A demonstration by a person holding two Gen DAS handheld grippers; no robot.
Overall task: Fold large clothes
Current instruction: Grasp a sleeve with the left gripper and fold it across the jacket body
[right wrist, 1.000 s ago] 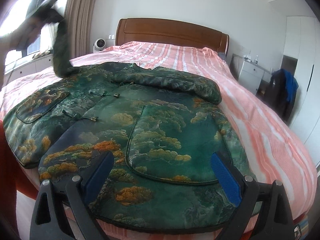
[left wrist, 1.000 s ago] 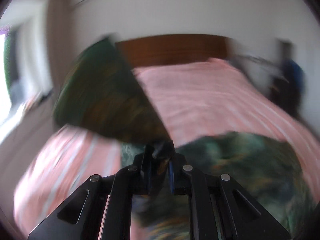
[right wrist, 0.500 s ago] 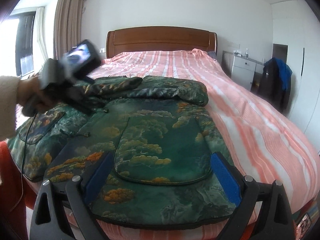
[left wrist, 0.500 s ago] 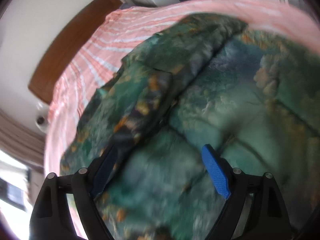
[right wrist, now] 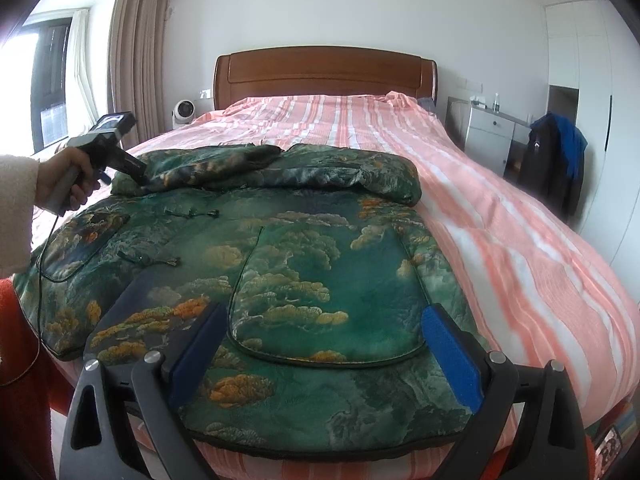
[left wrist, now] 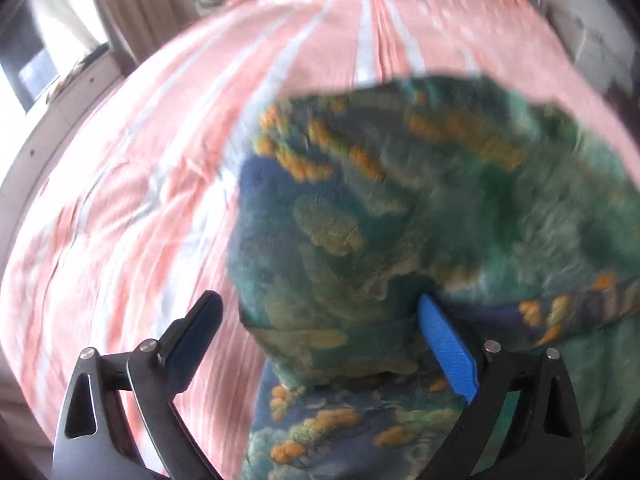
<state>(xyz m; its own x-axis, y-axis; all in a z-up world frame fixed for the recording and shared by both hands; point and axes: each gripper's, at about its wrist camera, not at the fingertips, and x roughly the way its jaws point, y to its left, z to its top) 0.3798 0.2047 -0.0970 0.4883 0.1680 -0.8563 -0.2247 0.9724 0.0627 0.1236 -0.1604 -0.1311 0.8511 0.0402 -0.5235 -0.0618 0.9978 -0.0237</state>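
Note:
A large green padded jacket with orange and gold cloud patterns lies spread on the bed, both sleeves folded across its top. My right gripper is open and empty above the jacket's near hem. My left gripper is open and empty over the folded left sleeve. It also shows in the right wrist view, its tips at the sleeve's left end.
The bed has a pink striped cover and a wooden headboard. A small white fan and curtains stand at the left. A white cabinet and a chair with dark clothes stand at the right.
The left gripper carried the left sleeve over the jacket, let it go and opened. It now sits low at the sleeve's left end. The right gripper stayed open over the hem.

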